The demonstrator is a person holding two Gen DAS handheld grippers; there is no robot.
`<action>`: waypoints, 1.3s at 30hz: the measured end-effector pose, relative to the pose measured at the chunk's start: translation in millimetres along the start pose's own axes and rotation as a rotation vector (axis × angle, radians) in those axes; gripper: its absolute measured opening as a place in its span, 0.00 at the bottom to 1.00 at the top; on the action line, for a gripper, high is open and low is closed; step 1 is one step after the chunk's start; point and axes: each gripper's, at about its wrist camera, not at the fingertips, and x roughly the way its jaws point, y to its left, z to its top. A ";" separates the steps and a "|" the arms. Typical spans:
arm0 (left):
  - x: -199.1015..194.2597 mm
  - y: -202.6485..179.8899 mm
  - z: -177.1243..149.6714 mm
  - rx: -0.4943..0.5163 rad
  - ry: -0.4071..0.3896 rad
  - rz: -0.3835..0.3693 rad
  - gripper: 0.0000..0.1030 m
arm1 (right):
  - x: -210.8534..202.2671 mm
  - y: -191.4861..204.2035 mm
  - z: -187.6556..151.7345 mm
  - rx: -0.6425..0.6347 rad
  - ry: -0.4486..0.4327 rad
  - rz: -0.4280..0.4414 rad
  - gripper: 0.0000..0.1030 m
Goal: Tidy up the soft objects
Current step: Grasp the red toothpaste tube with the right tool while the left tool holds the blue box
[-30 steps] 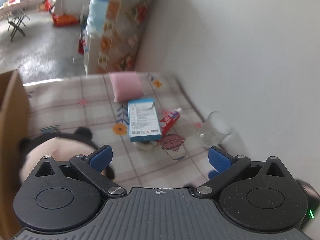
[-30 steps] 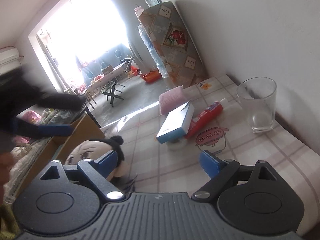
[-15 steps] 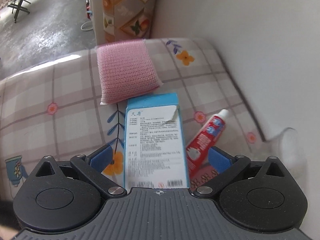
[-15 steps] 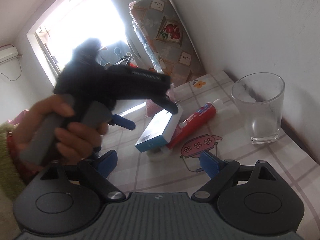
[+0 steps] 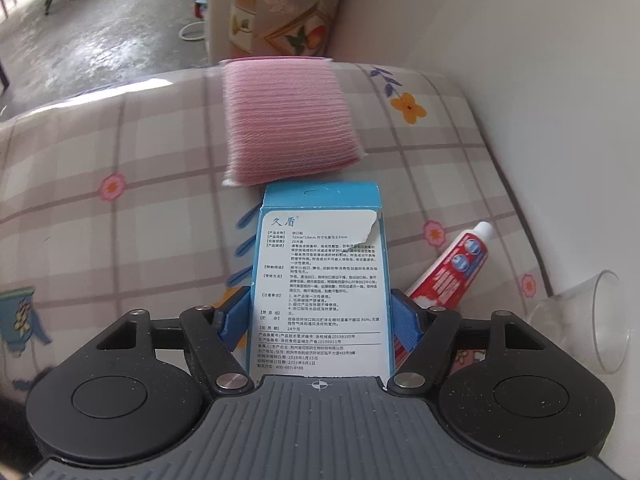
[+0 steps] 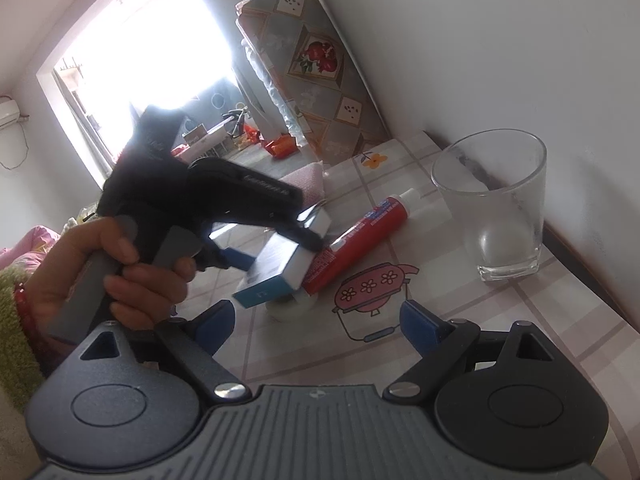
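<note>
On the table: checked tablecloth [image 5: 132, 168] printed with flowers and a pink pot motif, reaching a white wall at the right.

Pink sponge pad [image 5: 286, 120]: ribbed knit surface, lying flat at the far side, just beyond the box.

Blue box [image 5: 320, 276]: white label in Chinese print, headed "久盾", with "72mm*19mm", "24个月" and "400-" phone line legible; one label corner peeled. It lies between the blue pads [image 5: 234, 316] of the left gripper [image 5: 320, 320], which close narrowly against its two long sides, the person's hand [image 6: 120, 264] squeezing the handle.

Clear glass tumbler [image 6: 496, 208]: upright, near the wall at the right, apart from the tube.

Red-and-white tube [image 5: 444, 272]: white cap pointing far-right, lying just right of the box; its lettering is too small to read.

Right gripper [image 6: 316, 320]: fingers spread wide, nothing between them, hanging above the pot motif on the near side.
</note>
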 end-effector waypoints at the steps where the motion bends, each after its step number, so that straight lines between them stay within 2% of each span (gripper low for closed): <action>1: -3.1 3.0 -1.6 -0.009 -0.005 -0.001 0.69 | -0.7 0.0 0.1 0.000 0.002 -0.002 0.89; 5: -27.3 12.2 -6.5 -0.027 -0.068 -0.026 0.69 | 1.9 -1.9 6.6 0.018 0.021 0.000 0.89; 10: -66.0 23.0 -19.3 -0.041 -0.158 -0.059 0.69 | 24.5 -4.3 26.3 0.076 0.060 0.006 0.88; 12: -79.6 27.5 -25.8 -0.050 -0.186 -0.083 0.69 | 39.4 -3.7 33.5 0.088 0.080 -0.010 0.84; 17: -110.0 40.6 -39.8 -0.075 -0.260 -0.147 0.69 | 83.1 -1.4 48.9 0.098 0.133 -0.138 0.71; 20: -121.7 47.7 -42.6 -0.080 -0.284 -0.179 0.69 | 109.3 0.5 56.3 0.087 0.153 -0.221 0.69; 26: -134.4 61.7 -50.7 -0.093 -0.300 -0.242 0.69 | 147.6 21.6 64.8 -0.065 0.192 -0.370 0.65; 29: -143.0 68.9 -54.7 -0.102 -0.314 -0.268 0.69 | 152.4 26.1 65.9 -0.114 0.215 -0.390 0.63; 36: -166.8 78.0 -65.7 -0.109 -0.333 -0.318 0.69 | 130.1 23.0 62.8 -0.138 0.270 -0.392 0.34; 39: -177.1 77.3 -73.2 -0.106 -0.342 -0.328 0.69 | 114.6 22.7 54.2 -0.148 0.295 -0.380 0.34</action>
